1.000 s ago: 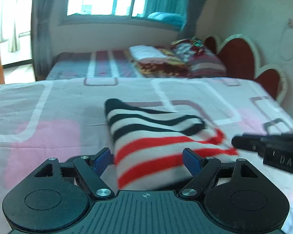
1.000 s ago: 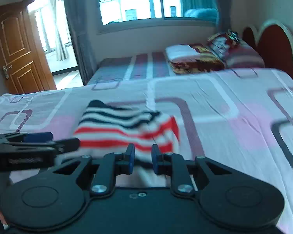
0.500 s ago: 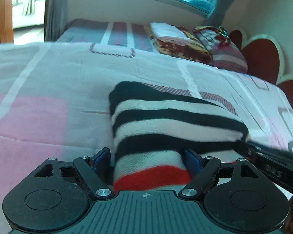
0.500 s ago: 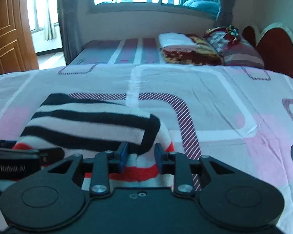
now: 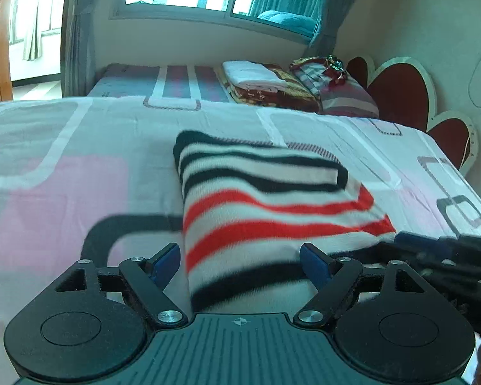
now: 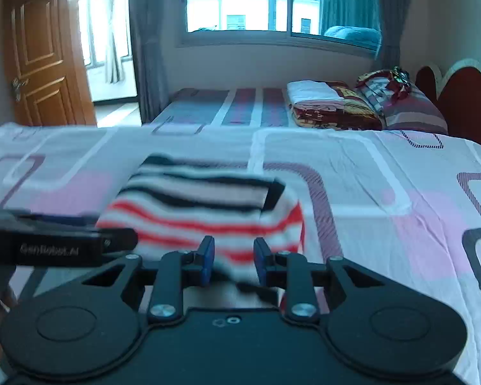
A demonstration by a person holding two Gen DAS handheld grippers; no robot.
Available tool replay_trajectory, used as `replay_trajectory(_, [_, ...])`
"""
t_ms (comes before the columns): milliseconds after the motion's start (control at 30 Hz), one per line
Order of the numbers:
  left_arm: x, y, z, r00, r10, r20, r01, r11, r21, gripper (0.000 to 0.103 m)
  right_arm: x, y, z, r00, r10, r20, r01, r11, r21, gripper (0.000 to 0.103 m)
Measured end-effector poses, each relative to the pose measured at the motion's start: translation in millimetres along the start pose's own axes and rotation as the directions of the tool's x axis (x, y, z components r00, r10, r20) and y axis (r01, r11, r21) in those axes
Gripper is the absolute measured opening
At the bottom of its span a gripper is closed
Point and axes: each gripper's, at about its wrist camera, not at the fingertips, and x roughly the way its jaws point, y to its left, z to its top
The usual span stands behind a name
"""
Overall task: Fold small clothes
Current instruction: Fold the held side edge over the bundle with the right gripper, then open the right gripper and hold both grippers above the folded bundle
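While the folded knitted garment with black, white and red stripes (image 5: 266, 211) lies on the bed covered by a pink, white and grey patterned sheet (image 5: 57, 173), both tools are held low at its near edge. In the left wrist view, the left tool (image 5: 240, 260) is seen with its blue-padded fingers (image 5: 163, 261) spread wide, the garment's near left corner lying between them without being pressed by either pad. The black body of the right tool (image 5: 445, 253) is seen at the right edge of that view, beside the garment's near right corner.

In the right wrist view, the right tool (image 6: 232, 260) is seen with its jaws narrowly parted. Those jaws have just been opening a little, and the blurred near edge of the garment (image 6: 208, 208) lies between the blue pads (image 6: 206, 258); whether the cloth is pinched cannot be told from the blur. The left tool (image 6: 57, 243) reaches in from the left of that view, its tip at the garment's left side.

Beyond the near bed, a second bed with a purple and grey striped sheet (image 6: 227, 106) is seen, on which a stack of folded bedding topped by white cloth (image 6: 324, 102) and a striped pillow (image 6: 410, 109) rest. A red and white scalloped headboard (image 5: 400, 89) stands at the right, a window with teal curtains (image 6: 272, 3) behind, and a brown wooden door (image 6: 38, 54) at the left.
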Motion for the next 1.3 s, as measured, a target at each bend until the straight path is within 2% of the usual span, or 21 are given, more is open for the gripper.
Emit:
replay_trajectory(67, [5,2,-7,1.0,-0.006,-0.014,0.006,1.0,-0.004,0.081,2,2,-15,0.999,-0.039,-0.029,0.039,0.999,-0.017,0.025])
replay_trajectory(133, [5,-1,-7,1.0,0.015,-0.002,-0.015,1.0,0.025,0.082,17,-5,-26,0.997,-0.044,-0.064,0.044,0.999,0.005,0.025])
replay_trajectory(233, [-10,-5,-6,1.0,0.016,-0.015,-0.016,0.999,0.031,0.082,18,0,-19,0.995,-0.065,-0.079,0.066,0.998,0.01,0.025])
replay_trajectory(367, [-30,-6,-24,1.0,-0.003,-0.012,0.003,1.0,0.021,0.082,-13,-6,-17,0.998,-0.03,-0.053,0.035,0.995,0.089,0.026])
replay_trajectory(533, [-32,-11,-49,0.999,-0.02,-0.03,0.021,0.999,0.038,0.082,-33,0,-40,0.997,-0.059,-0.051,0.061,0.997,0.036,0.027])
replay_trajectory(667, [-28,-2,-54,0.997,-0.045,-0.07,0.043,0.999,-0.033,0.083,-24,-3,-63,0.991,-0.1,-0.088,0.102,0.995,0.015,0.03])
replay_trajectory(767, [-34,-8,-55,0.997,-0.024,-0.07,0.024,1.0,0.002,0.083,-27,1,-57,0.988,-0.108,-0.11,0.109,0.994,0.004,0.03])
replay_trajectory(867, [-35,-9,-58,0.997,-0.022,-0.073,0.022,1.0,0.007,0.083,-44,-3,-52,0.992,-0.096,-0.078,0.101,0.993,0.057,0.032])
replay_trajectory(967, [-35,-10,-56,0.996,-0.02,-0.083,0.02,1.0,-0.002,0.083,-34,0,-63,0.984,-0.112,-0.14,0.116,0.993,0.016,0.032])
replay_trajectory(1033, [-36,-9,-54,0.996,-0.022,-0.09,0.021,1.0,-0.007,0.083,-35,1,-64,0.984,-0.116,-0.133,0.117,0.993,0.003,0.032])
replay_trajectory(1067, [-36,-8,-52,0.995,-0.025,-0.095,0.024,1.0,-0.013,0.083,-36,0,-61,0.985,-0.106,-0.134,0.109,0.994,0.022,0.035])
replay_trajectory(1133, [-37,-6,-49,0.994,-0.027,-0.102,0.026,1.0,-0.018,0.084,-42,-3,-56,0.989,-0.081,-0.126,0.088,0.995,0.056,0.048])
replay_trajectory(1167, [-37,-6,-46,0.994,-0.027,-0.103,0.025,1.0,-0.018,0.084,-44,-4,-54,0.989,-0.077,-0.123,0.085,0.994,0.062,0.059])
replay_trajectory(1300, [-41,-8,-38,0.994,-0.032,-0.1,0.03,0.999,-0.021,0.084,-51,-3,-50,0.991,-0.074,-0.11,0.078,0.996,0.037,0.061])
